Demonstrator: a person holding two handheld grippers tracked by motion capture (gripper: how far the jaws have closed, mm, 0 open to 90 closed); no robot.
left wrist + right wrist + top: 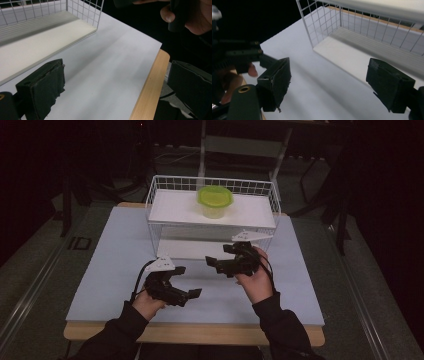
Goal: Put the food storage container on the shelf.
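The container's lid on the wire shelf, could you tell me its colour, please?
Bright yellow-green lid, clearest in the high view.

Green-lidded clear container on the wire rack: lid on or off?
On. The green lid sits flat atop the clear plastic container, upright on the white wire rack.

One white wire rack [212,210], one green-lidded container [215,201], two grippers [192,293] [212,262], one bench [120,265]

Dark room — grey floor [30,285], a metal-framed stand [245,145] behind the table [200,332].
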